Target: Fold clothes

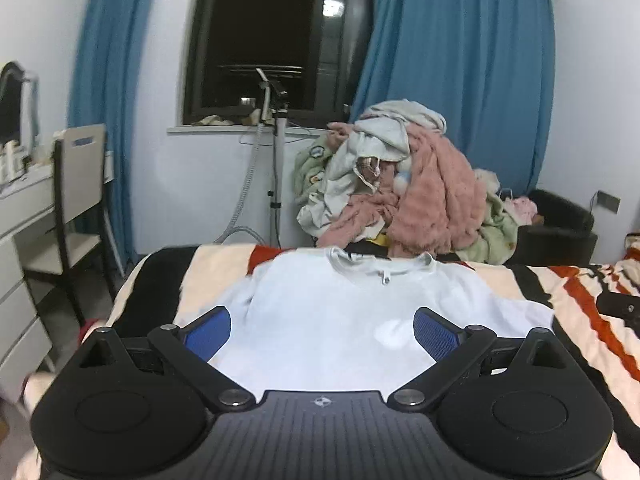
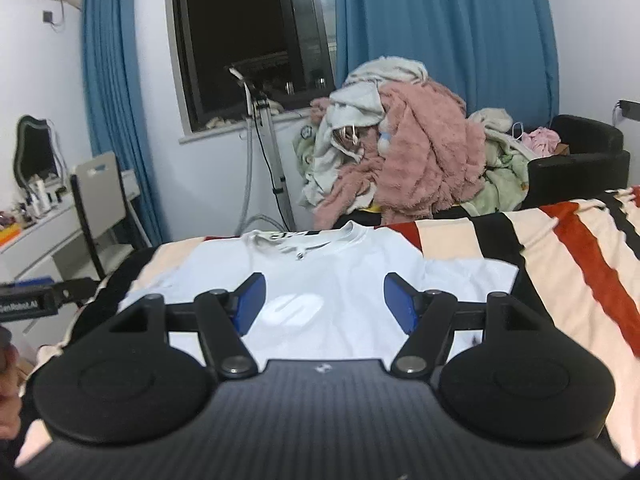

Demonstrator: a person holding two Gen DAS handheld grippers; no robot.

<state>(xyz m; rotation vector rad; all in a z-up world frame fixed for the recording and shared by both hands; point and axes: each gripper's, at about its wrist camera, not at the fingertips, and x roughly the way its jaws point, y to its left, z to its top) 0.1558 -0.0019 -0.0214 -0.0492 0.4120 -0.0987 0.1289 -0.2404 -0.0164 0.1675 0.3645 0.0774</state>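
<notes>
White and spread flat, the T-shirt lies on the striped blanket in front of you, its collar toward the far edge of the bed and its sleeves out to either side. Your left gripper hangs above the shirt's lower half, tipped a little downward, its blue pads spread wide with nothing between them but the cloth showing well below. Your right gripper sits in much the same pose over the chest of the shirt, angled slightly down, its jaws apart though not as wide as the left, and they pinch nothing. In the right wrist view the tip of your left gripper shows at the left edge, off the side of the bed. Beyond the bed, a heap of pink and pale clothes is piled against the blue curtain, and a chair stands by a desk on the left.
</notes>
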